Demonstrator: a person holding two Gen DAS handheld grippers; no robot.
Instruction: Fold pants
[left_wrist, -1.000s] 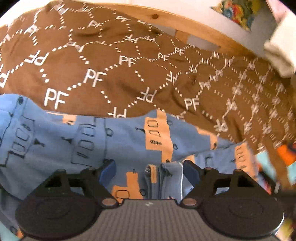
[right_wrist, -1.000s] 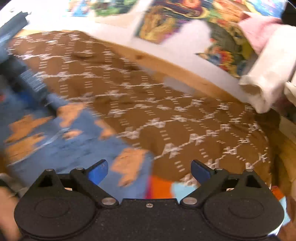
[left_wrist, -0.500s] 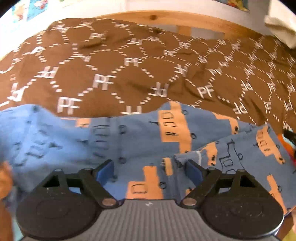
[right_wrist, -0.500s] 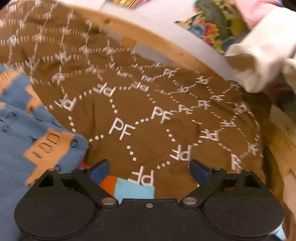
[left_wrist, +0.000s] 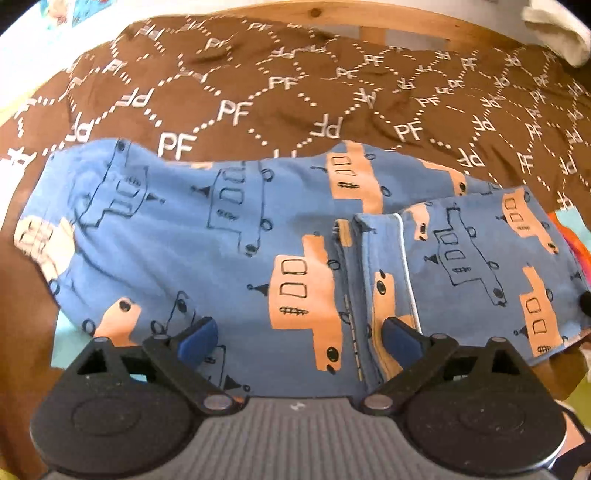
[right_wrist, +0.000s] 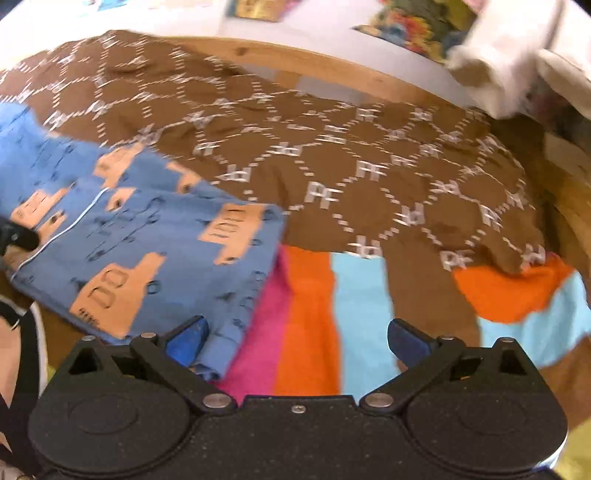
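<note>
The pants (left_wrist: 258, 236) now lie flat with the right end folded over; both the left gripper (left_wrist: 301, 338) and the right gripper (right_wrist: 295, 338) have pulled back, wide open, holding nothing.

Wooden bed (left_wrist: 406, 22); brown blanket (left_wrist: 295, 92) bearing blue pants (left_wrist: 221, 240).

Legible text: the letters "PF", white, repeated across the brown bedspread (left_wrist: 295, 74) inside a dotted diamond grid, some instances mirrored or inverted. Same letters on it in the right wrist view (right_wrist: 332, 155), blurred.
</note>
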